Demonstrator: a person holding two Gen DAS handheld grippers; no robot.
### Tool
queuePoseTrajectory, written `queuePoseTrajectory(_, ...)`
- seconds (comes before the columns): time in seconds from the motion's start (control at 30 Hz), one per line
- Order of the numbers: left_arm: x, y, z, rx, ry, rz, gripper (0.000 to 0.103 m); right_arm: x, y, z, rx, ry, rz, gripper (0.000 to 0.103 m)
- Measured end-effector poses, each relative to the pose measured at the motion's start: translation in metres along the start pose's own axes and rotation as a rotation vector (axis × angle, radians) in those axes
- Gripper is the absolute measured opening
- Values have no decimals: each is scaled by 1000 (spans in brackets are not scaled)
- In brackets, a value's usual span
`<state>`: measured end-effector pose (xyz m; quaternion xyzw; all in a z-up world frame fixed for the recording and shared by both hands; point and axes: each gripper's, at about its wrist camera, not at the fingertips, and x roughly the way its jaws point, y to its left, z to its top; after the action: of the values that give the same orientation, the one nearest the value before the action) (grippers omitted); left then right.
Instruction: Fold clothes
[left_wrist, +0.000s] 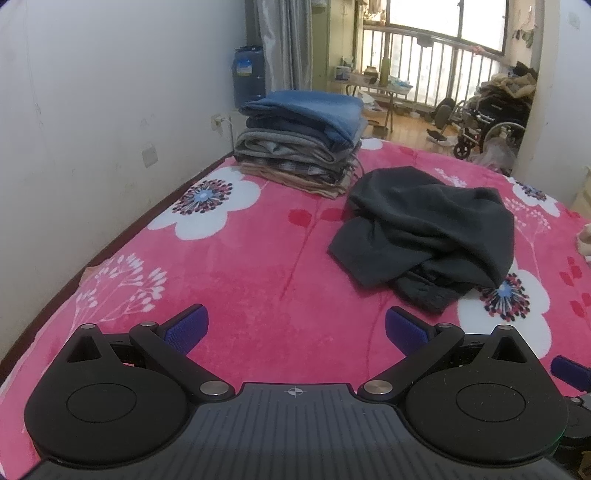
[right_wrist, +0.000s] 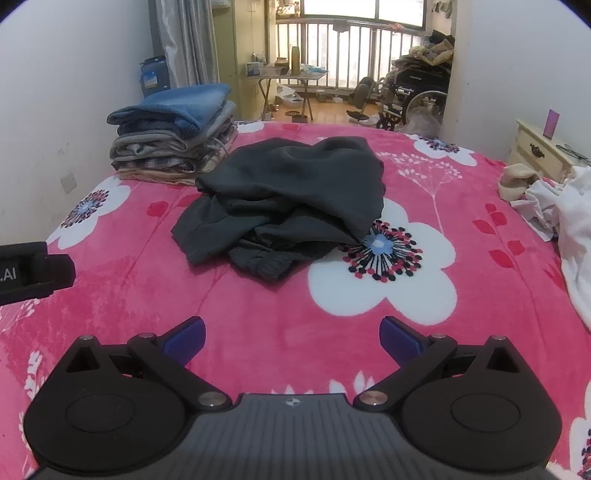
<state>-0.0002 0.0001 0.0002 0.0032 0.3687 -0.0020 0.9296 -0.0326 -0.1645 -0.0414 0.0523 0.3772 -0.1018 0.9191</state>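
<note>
Crumpled dark sweatshirt (right_wrist: 284, 206) hides its own sleeves; left gripper (left_wrist: 295, 332) and right gripper (right_wrist: 291, 338) gape empty, casing (right_wrist: 22, 273) reading ".AI", cut off.

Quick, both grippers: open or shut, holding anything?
Left gripper: open, holding nothing, short of the dark garment.
Right gripper: open, holding nothing, above the blanket.

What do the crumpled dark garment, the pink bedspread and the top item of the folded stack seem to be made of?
Dark garment: likely matte sweatshirt-type knit; thick soft folds and a ribbed cuff show.
Pink bedspread: probably plush fleece; a fuzzy nap with faint sheen and brushed streaks.
Blue top item on the folded stack: seemingly fleece or terry; thick, soft-edged, matte. The exact fibre cannot be told.
</note>
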Motion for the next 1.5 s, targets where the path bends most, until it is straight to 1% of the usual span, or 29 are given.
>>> queuePoseTrajectory(0.13,-1,0,0,4,-5,1,103,-2,-4,0,15,1,11,103)
queuePoseTrajectory(0.43,-5,3,-1,-11,-18,-15,103,-8,-5,4,17,-13,-25,103)
queuePoseTrajectory(0.53,-5,-1,0,-28,-9,-8,103,-8,-7,4,20,-11,-20,103)
queuePoseTrajectory(0.73,-6,-6,-2,-13,-1,-16,103,-7,-10,3,29,-13,-28,103)
queuePoseTrajectory(0.93,-3,-8,-2,-26,32,-31,103,-5,-13,3,42,-8,-32,103)
queuePoseTrajectory(1.0,-1,-9,-3,-30,38,-25,103,-4,-14,2,48,-5,-34,103)
queuePoseTrajectory(1.5,-1,-13,-5,-10,31,-15,103,-2,-14,1,53,4,-35,103)
